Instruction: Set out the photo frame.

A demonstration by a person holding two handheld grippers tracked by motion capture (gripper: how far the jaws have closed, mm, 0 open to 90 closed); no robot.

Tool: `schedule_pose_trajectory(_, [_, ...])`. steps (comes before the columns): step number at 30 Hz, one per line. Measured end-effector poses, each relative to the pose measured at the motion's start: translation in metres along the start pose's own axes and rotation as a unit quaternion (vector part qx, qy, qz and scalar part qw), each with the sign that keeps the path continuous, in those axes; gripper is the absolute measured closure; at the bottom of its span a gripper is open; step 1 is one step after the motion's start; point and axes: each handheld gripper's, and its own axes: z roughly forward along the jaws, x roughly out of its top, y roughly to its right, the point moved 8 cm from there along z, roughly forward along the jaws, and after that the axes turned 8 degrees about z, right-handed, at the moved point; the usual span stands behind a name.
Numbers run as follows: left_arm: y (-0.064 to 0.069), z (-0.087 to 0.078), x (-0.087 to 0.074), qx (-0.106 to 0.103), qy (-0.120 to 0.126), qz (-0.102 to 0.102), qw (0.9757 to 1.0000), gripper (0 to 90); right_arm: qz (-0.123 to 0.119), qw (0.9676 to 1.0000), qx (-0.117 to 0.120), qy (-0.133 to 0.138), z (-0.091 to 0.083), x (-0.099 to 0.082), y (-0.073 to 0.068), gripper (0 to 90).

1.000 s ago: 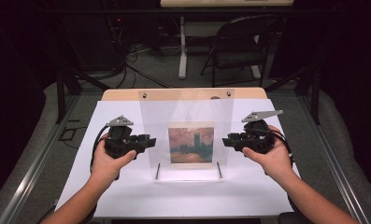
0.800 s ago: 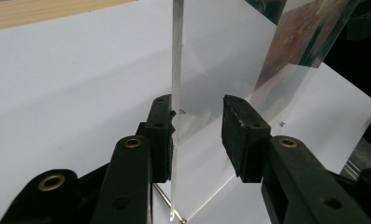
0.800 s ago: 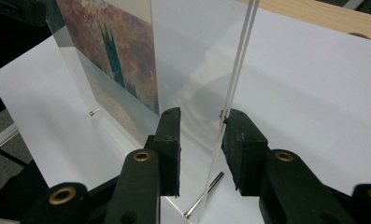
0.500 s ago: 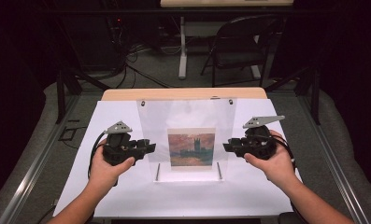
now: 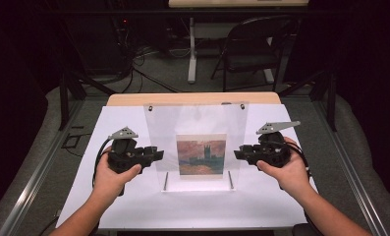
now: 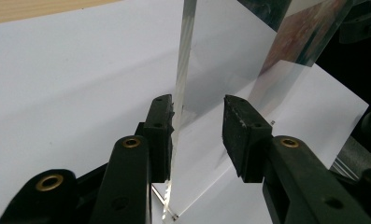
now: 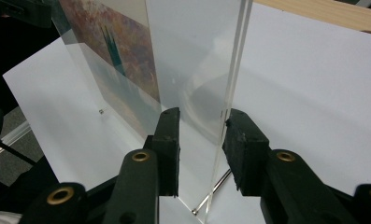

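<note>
A white sheet (image 5: 133,196) covers the table (image 5: 192,99) in front of you. Standing upright at its middle is a clear acrylic panel (image 5: 197,123), taller than it is wide, facing you, with two thin metal rods (image 5: 165,181) at its foot. A small painting print (image 5: 201,156) of a tower at sunset sits in the panel's lower middle.

Your hands come in from the bottom edge, one on each side of the panel, about equally near. The left gripper (image 5: 155,154) points inward at the panel's left edge; the right gripper (image 5: 237,153) points inward at its right edge. The panel's long axis runs straight up, and each gripper meets a vertical edge from the side.

In the left gripper view, the panel edge (image 6: 182,84) rises between the jaws. It lies against the left pad (image 6: 162,135), while the right pad (image 6: 237,135) stands clear of it, so this gripper is partly open and not clamped.

In the right gripper view, the edge (image 7: 234,79) lies against the right pad (image 7: 241,144), with a gap to the left pad (image 7: 169,144). This gripper is also partly open around the panel, not pinching it.

Judging by this, both jaws need to close on the thin edges before the panel can be lifted.
</note>
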Motion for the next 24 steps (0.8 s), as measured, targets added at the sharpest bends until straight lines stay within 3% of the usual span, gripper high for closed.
schedule_pose_trajectory(4, [0.000, -0.001, 0.000, 0.003, -0.001, 0.006, 1.0000, 63.7, -0.001, 1.0000, 0.001, -0.002, -0.001, -0.001, 0.000, 66.4])
schedule_pose_trajectory(15, [-0.003, -0.009, -0.003, 0.004, 0.003, -0.008, 1.0000, 57.4, 0.002, 1.0000, 0.001, -0.003, -0.002, -0.005, 0.006, 61.5])
schedule_pose_trajectory(24, [-0.005, -0.021, -0.011, 0.025, 0.001, 0.000, 0.9997, 54.7, -0.009, 0.9999, -0.009, -0.002, -0.014, -0.011, 0.007, 60.2])
